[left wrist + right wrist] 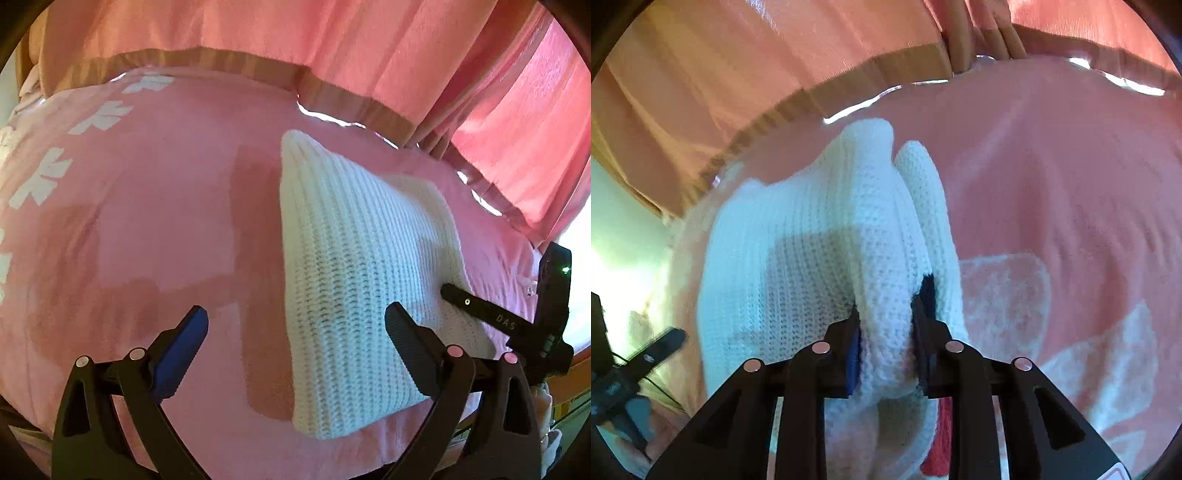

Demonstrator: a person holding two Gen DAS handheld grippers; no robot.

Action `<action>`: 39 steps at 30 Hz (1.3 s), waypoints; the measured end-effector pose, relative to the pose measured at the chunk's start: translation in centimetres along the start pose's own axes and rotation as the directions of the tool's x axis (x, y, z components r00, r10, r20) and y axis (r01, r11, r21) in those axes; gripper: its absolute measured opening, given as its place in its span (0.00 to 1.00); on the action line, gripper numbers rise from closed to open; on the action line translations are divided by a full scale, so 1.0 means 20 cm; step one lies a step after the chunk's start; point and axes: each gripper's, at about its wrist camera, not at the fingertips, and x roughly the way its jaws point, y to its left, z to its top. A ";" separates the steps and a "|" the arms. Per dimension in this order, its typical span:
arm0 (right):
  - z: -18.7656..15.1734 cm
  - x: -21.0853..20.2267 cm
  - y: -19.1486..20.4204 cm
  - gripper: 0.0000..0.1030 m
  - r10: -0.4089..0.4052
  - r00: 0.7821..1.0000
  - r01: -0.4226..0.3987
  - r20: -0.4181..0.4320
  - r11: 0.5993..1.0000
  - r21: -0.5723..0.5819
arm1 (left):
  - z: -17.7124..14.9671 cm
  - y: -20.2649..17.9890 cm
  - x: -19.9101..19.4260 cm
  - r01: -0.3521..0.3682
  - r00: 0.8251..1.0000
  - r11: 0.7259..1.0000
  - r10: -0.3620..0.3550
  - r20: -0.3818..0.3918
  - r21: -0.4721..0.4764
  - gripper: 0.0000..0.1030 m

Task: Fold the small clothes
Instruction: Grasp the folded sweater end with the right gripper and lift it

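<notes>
A white ribbed knit garment (354, 266) lies folded on the pink cover, right of centre in the left wrist view. My left gripper (295, 321) is open and empty, its fingers spread just above the garment's near left edge. In the right wrist view my right gripper (890, 317) is shut on a thick fold of the white knit garment (820, 236), which bunches up between the pads. The right gripper's black finger (476, 306) shows at the garment's right edge in the left wrist view.
The pink cover (147, 229) with white snowflake prints (40, 181) spreads over the surface. Pink curtains (369, 44) hang behind it. A bright window (580, 280) is at the right. Something red (938, 443) shows under the right gripper.
</notes>
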 end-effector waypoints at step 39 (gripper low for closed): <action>-0.07 0.02 -0.09 0.79 -0.014 1.000 0.014 -0.007 0.999 0.048 | 0.02 -0.16 0.25 0.001 0.995 0.997 -0.009 -0.101 -0.073 0.91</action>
